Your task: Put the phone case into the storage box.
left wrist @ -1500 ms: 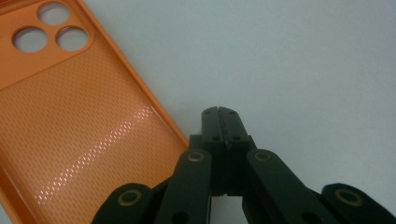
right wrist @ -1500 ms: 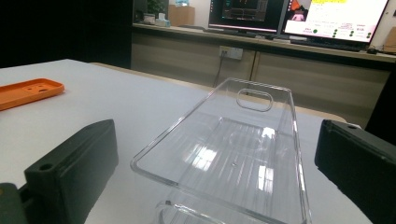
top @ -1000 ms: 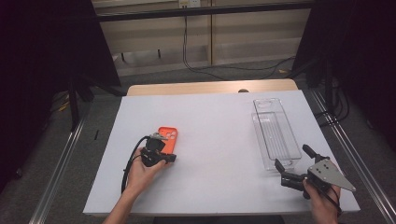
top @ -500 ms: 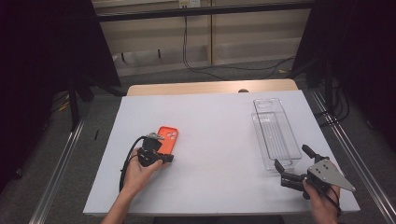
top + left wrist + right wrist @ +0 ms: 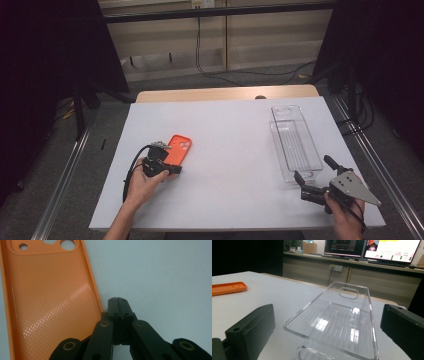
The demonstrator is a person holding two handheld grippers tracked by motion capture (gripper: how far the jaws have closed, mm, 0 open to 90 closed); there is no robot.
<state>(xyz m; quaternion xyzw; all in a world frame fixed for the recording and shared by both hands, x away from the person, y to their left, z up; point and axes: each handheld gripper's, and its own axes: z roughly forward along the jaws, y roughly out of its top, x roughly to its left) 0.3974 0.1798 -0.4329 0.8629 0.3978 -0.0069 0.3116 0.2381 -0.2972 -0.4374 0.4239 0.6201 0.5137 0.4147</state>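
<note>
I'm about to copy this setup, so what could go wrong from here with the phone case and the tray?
The left gripper is shut beside the orange phone case, not on it; pushing could slide the case across the white table instead of lifting it. The right gripper, open, sits at the near end of the clear tray; a nudge could shift it.

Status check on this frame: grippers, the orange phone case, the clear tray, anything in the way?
Left gripper shut, empty, beside orange phone case. Right gripper open at the near end of clear tray, empty. Nothing between case and tray.
</note>
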